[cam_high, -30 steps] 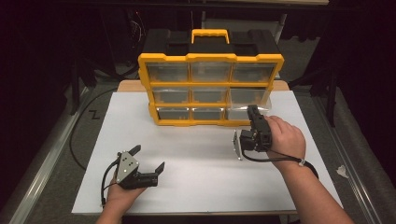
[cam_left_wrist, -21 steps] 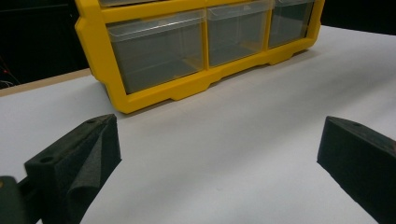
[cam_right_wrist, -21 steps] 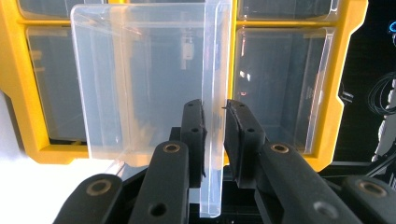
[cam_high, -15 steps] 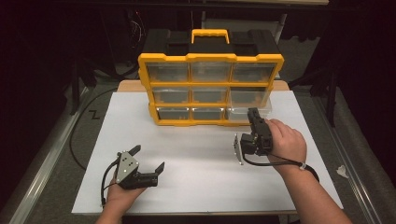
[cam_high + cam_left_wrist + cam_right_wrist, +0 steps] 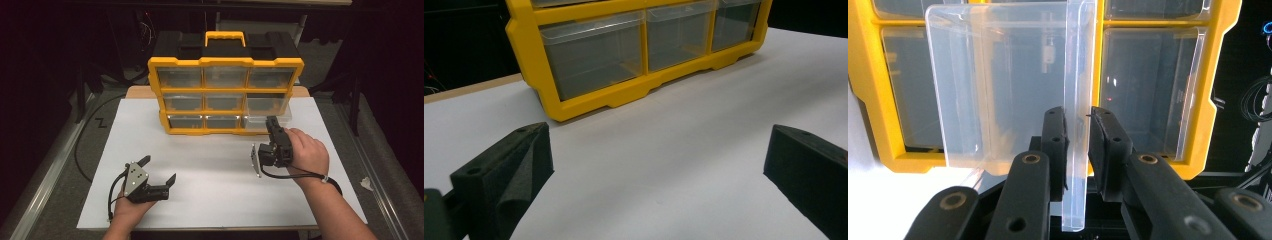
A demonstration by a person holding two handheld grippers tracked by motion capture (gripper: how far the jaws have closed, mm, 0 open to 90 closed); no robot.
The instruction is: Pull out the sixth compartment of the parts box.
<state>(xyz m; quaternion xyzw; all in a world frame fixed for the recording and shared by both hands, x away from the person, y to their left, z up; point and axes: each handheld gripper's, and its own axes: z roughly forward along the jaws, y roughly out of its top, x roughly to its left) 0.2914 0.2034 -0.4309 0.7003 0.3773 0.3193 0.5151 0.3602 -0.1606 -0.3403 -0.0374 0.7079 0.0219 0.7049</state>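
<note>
Right gripper clamps the front wall of a clear drawer, partly drawn from the organiser directly ahead; drawer's long axis runs away from the jaws. Left gripper idle, wide open, farther off.

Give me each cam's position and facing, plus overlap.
High view: above the person's side, facing forward and down on the table; both forearms, left gripper, right gripper.
Left gripper view: low over the table, facing the organizer; own fingers apart.
Right gripper view: rolled sideways, at the organizer's front; own fingers clamp the drawer.
Shared: the organizer shows in all three.
</note>
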